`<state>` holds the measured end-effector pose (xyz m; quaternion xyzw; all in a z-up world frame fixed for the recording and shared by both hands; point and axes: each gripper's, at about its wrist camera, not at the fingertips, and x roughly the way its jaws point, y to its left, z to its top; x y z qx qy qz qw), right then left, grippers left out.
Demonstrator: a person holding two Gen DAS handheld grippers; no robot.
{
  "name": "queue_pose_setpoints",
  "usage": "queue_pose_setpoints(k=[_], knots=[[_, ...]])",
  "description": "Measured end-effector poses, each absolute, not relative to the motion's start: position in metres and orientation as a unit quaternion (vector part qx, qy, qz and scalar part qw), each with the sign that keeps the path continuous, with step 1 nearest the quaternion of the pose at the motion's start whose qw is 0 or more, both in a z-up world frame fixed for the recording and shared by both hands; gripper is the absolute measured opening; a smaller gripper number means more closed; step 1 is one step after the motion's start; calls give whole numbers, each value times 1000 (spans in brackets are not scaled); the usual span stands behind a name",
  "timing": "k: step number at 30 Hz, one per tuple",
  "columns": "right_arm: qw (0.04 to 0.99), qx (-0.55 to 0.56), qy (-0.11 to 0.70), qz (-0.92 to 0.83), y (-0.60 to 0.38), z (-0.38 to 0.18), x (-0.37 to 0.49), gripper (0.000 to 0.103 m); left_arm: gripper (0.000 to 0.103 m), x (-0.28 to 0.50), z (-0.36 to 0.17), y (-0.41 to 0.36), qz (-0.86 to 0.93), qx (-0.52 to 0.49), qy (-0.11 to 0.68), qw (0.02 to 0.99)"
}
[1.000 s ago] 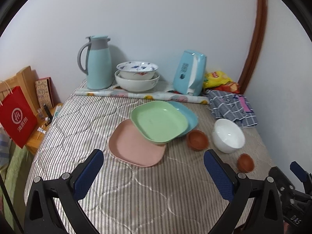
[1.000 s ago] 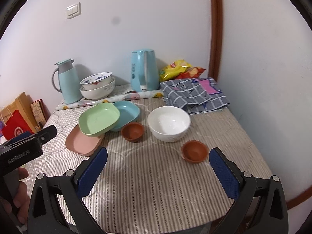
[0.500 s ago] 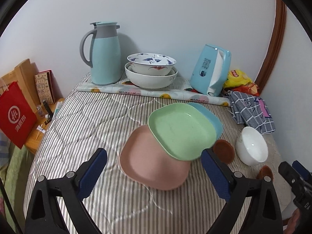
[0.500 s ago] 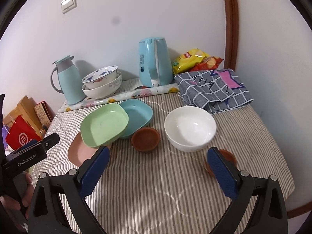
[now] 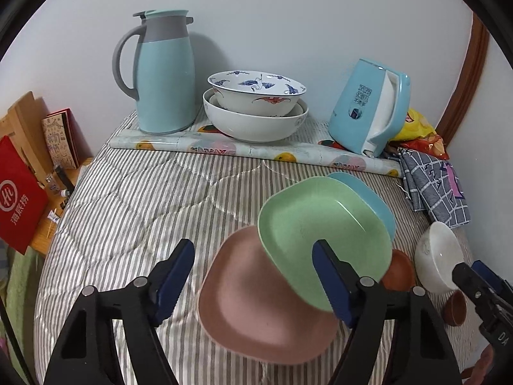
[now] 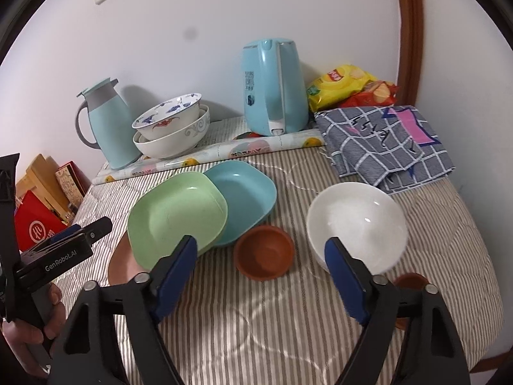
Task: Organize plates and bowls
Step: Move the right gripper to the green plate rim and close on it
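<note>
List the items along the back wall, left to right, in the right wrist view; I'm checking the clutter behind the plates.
Thermal jug → stacked bowls → electric kettle → snack bags

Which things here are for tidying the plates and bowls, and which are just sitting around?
For the job: pink plate, green plate, blue plate, white bowl, two small brown bowls, stacked bowls.

Just lying about: flask, kettle, checked cloth, snack bags, red bag.
</note>
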<state>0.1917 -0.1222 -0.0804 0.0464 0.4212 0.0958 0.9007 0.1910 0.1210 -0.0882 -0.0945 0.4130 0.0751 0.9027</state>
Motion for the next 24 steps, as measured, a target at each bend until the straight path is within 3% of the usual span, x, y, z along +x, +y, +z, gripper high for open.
queue_pose_setpoints(k=[5,12,21,24], knots=[[893,51,436,101,-112,-94,210,70,62,213,-99,122,68,-88,422,900],[884,56,452,100,-100,-112,234,62,56,240,-113,125,54,-93,432,895],[876,48,469,102,-85,-129,255,57,56,260,-126,128,51,-99,442,890],[873,43,474,106,-80,-135,259,56,51,262,-128,127,46,-98,440,892]])
